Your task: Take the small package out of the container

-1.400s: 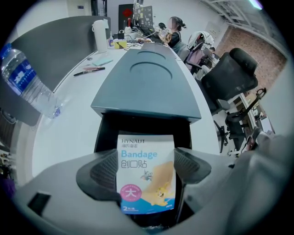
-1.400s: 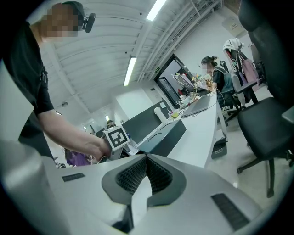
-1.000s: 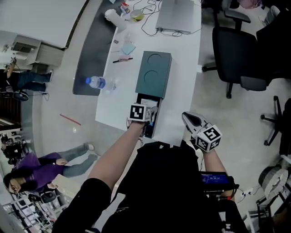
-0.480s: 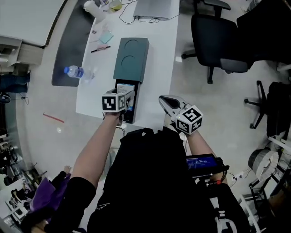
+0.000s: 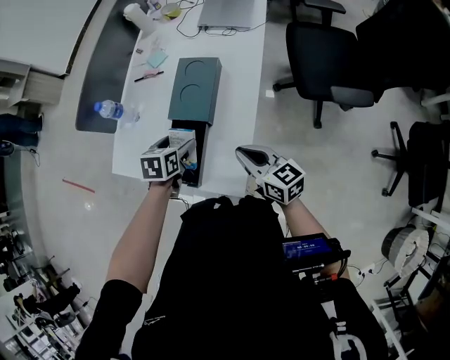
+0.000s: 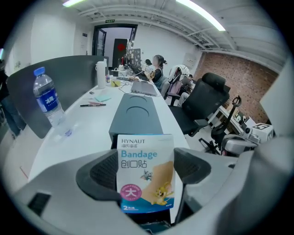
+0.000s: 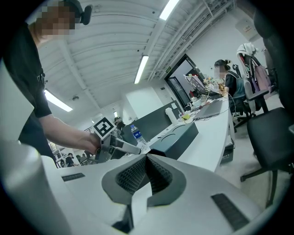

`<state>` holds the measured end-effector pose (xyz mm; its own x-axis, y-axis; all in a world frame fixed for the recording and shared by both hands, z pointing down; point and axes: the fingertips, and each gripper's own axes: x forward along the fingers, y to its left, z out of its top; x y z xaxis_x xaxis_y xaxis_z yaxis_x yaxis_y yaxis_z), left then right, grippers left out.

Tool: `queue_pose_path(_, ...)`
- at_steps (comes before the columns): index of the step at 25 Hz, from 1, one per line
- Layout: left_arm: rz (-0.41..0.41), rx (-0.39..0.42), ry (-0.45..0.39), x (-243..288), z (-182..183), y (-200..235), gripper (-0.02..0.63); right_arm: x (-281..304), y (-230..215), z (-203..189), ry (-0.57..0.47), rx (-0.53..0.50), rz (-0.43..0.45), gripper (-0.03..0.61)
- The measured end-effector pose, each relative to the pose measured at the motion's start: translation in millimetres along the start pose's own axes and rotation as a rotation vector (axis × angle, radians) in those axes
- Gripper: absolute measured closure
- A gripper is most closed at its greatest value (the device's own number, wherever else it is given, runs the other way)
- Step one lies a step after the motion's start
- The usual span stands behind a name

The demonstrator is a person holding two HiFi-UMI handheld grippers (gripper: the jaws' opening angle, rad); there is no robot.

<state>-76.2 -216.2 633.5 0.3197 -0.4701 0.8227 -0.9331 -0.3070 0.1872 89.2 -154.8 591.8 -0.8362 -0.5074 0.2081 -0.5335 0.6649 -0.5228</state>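
A small white "Bandage" package (image 6: 146, 176) stands upright between the pads of my left gripper (image 6: 146, 170), which is shut on it. The left gripper (image 5: 184, 149) hovers at the near, open end of the dark teal container (image 5: 193, 95), just above the white table's front edge. Beyond the package, the container (image 6: 135, 114) stretches away along the table. My right gripper (image 5: 247, 156) hangs over the floor to the right of the table. Its pads (image 7: 138, 172) are pressed together with nothing between them. The left gripper (image 7: 112, 143) also shows in the right gripper view.
A water bottle (image 5: 109, 110) lies left of the container, and a laptop (image 5: 228, 14), pens and notes sit at the table's far end. Black office chairs (image 5: 323, 60) stand on the floor to the right. People sit at the far desks (image 6: 156, 69).
My left gripper has drawn back from the container's open end, slightly leftward, with the package in it. The right gripper stays shut beside the table.
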Motion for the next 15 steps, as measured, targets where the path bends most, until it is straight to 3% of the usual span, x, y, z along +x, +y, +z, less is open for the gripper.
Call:
queue_pose_path(6, -0.044, 0.013, -0.084, -28.5, -7.5, -21.9, 0.233, -13.8, 21.3, -6.1, -0.001, -0.022, 0.014, 0.552)
queue_pose_path(15, -0.113, 0.098, -0.184, -51.7, -12.8, -30.9, 0.233, -2.5, 43.6, -13.8, 0.021, -0.05, 0.016, 0.552)
